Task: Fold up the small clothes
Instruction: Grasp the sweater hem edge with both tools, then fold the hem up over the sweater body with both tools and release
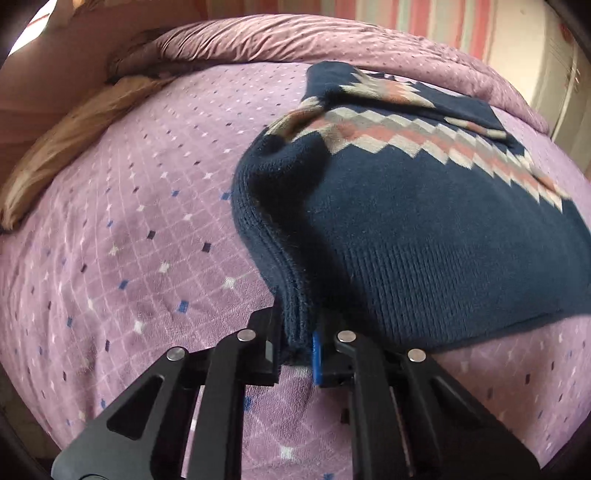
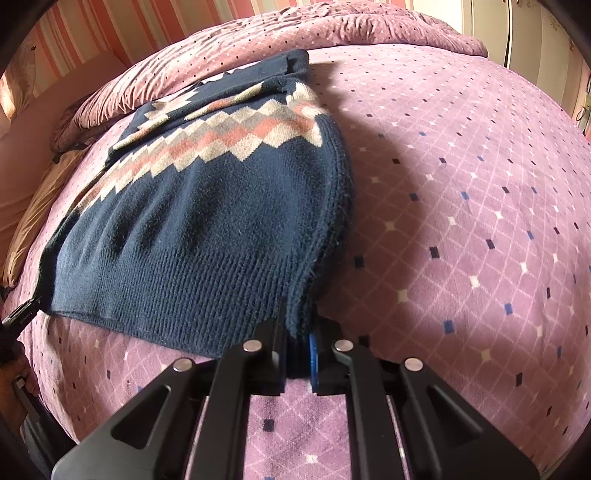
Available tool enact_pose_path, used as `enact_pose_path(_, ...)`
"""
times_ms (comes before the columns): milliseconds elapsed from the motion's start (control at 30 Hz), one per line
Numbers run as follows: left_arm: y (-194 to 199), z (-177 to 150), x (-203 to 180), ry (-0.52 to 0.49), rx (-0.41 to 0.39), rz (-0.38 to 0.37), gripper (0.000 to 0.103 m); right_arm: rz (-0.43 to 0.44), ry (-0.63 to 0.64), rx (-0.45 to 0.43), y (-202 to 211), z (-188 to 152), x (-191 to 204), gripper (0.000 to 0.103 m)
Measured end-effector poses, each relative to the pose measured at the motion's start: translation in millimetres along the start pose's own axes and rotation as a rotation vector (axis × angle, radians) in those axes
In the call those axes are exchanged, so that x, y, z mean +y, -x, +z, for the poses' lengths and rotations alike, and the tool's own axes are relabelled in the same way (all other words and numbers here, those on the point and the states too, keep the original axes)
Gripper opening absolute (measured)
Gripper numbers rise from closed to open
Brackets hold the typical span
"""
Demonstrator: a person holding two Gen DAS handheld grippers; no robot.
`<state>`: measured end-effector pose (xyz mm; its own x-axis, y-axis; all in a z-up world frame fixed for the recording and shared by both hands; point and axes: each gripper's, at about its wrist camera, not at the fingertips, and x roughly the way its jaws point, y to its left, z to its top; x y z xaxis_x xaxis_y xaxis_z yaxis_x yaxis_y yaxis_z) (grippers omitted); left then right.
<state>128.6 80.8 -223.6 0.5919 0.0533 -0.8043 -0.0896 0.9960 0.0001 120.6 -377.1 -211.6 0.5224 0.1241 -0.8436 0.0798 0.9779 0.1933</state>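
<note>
The navy sweater [image 1: 424,221] with its pink and cream zigzag band lies folded on the purple bedspread [image 1: 129,240]. The left tool [image 1: 299,347] is clenched on the sweater's near left hem corner; the right tool [image 2: 297,354] is clenched on the near right corner. The garment spreads away ahead of both tools.

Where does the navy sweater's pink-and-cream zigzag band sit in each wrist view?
Left wrist view: zigzag band runs upper centre down toward the right edge.
Right wrist view: zigzag band runs from upper centre down toward the left.
Shared landmark: the rolled purple quilt behind the sweater.
</note>
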Motion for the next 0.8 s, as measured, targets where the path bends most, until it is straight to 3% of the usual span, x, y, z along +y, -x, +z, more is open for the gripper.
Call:
enact_pose_path(567, 17, 12, -2, -0.034, -0.055, 0.044, 0.009, -0.002, 0.014, -0.047, 16, 8, -1, 0.008)
enact_pose_path(800, 48, 64, -3, -0.023, -0.191, 0.047, 0.009, 0.025, 0.034, -0.168, 49, 52, 5, 0.008)
